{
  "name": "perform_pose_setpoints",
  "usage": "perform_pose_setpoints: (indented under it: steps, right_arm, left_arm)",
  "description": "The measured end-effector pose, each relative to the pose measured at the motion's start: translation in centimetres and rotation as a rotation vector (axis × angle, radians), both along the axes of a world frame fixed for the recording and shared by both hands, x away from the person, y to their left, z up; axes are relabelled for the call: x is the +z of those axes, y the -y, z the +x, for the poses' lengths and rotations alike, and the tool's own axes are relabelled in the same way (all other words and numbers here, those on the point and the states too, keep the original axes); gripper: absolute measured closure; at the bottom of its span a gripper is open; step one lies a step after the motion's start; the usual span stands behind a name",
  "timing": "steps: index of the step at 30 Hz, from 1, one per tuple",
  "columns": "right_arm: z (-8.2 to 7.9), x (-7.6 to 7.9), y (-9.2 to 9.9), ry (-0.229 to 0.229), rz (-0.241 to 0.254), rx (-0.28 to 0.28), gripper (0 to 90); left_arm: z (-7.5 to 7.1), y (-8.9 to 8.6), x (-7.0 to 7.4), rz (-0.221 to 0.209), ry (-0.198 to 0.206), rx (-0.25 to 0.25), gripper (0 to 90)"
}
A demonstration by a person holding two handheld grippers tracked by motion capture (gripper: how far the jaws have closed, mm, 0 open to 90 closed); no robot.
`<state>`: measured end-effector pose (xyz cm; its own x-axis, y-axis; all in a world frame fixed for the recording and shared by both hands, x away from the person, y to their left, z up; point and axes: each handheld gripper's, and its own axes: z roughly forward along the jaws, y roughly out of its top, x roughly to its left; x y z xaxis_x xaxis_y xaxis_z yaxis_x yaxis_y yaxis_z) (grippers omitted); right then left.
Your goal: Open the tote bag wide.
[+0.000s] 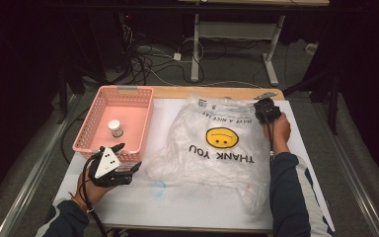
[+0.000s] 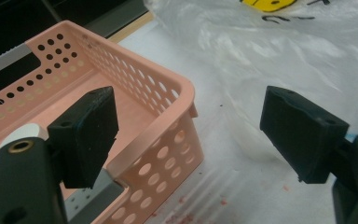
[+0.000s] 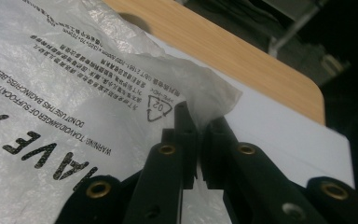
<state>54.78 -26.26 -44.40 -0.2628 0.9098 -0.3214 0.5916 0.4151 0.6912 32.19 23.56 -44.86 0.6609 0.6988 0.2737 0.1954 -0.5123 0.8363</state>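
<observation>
Pinched together, the jaws of my right gripper (image 3: 198,122) have a fold of the thin, clear, crinkled plastic bag (image 1: 217,143) caught between them near its far right corner, at about two o'clock on the white table top (image 1: 187,207); in the right gripper view the film puckers up just beyond the pads. That bag, printed with a yellow smiley face (image 1: 222,138) and black "THANK YOU" lettering, lies flat across the middle of the table, from the centre out toward three o'clock. On my left gripper (image 2: 191,135) the jaws stand wide apart with nothing between them, hovering at about eight o'clock, just beside the near right corner of the pink perforated plastic basket (image 1: 94,118). Inside the basket, at ten o'clock, a small white-capped jar (image 1: 115,128) stands upright on the basket's floor.
</observation>
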Motion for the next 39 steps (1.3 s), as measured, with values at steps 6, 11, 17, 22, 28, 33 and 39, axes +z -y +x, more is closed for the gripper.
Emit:
perform_pose_setpoints:
  steps: [6,11,17,22,28,33,39]
  right_arm:
    - [-1.0,-0.3,3.8,-0.064,0.059,-0.102,88.3]
    - [-2.7,-0.3,5.6,-0.085,0.091,-0.085,86.9]
    - [-5.8,0.5,7.1,-0.069,0.132,-0.036,80.7]
    - [-8.7,2.0,6.7,0.062,0.193,0.038,60.6]
    - [-10.9,4.4,5.8,0.129,0.250,0.137,53.8]
    - [-13.7,6.0,2.4,0.184,0.255,0.320,47.0]
    - [-16.2,5.7,-1.8,0.094,0.276,0.512,41.9]
  left_arm:
    - [-0.5,0.4,0.1,0.013,0.012,-0.009,18.9]
    - [-1.0,0.5,0.2,0.021,0.020,-0.008,18.9]
    - [-1.2,0.7,0.2,0.032,0.027,-0.001,19.0]
    - [-1.4,0.6,0.3,0.034,0.029,0.011,19.0]
    - [-1.6,0.6,0.3,0.036,0.038,0.006,19.0]
    - [-1.8,0.7,0.3,0.050,0.041,0.002,19.1]
    - [-2.1,0.3,0.4,0.051,0.047,0.013,19.1]
